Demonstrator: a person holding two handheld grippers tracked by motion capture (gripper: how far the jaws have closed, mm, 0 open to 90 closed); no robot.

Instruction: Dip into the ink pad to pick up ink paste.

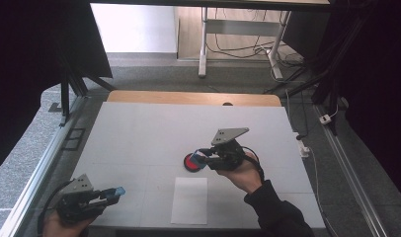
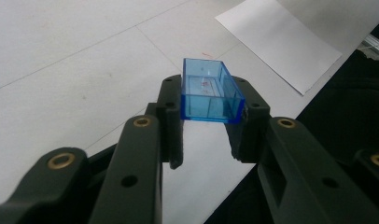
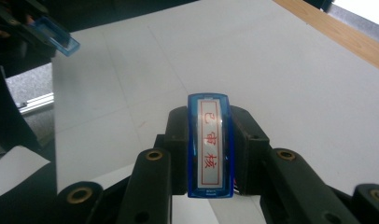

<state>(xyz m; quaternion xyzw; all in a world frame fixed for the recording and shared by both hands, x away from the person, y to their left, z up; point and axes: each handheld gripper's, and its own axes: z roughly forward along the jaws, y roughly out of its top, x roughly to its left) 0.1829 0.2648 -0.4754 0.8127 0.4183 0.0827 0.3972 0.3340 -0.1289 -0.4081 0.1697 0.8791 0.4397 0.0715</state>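
My left gripper (image 1: 111, 193) hovers near the table's front left corner, shut on a clear blue rectangular cap (image 1: 119, 190). The left gripper view has that cap (image 2: 210, 91) clamped open side up between the jaws (image 2: 208, 109). At the table's middle my right gripper (image 1: 202, 158) is shut on a blue stamp (image 1: 197, 159), just over a round red ink pad (image 1: 189, 163). From the right gripper view the stamp (image 3: 210, 144) stands between the jaws (image 3: 210, 140), its white label with red characters facing the camera. A white paper sheet (image 1: 189, 200) lies in front of the pad.
The white table top (image 1: 139, 133) has a wooden strip (image 1: 193, 98) along its far edge. Metal rails (image 1: 40, 163) run down both sides. Cables and desk legs (image 1: 203, 44) stand on the floor beyond. The other gripper with the cap (image 3: 54, 35) appears at the upper left of the right gripper view.
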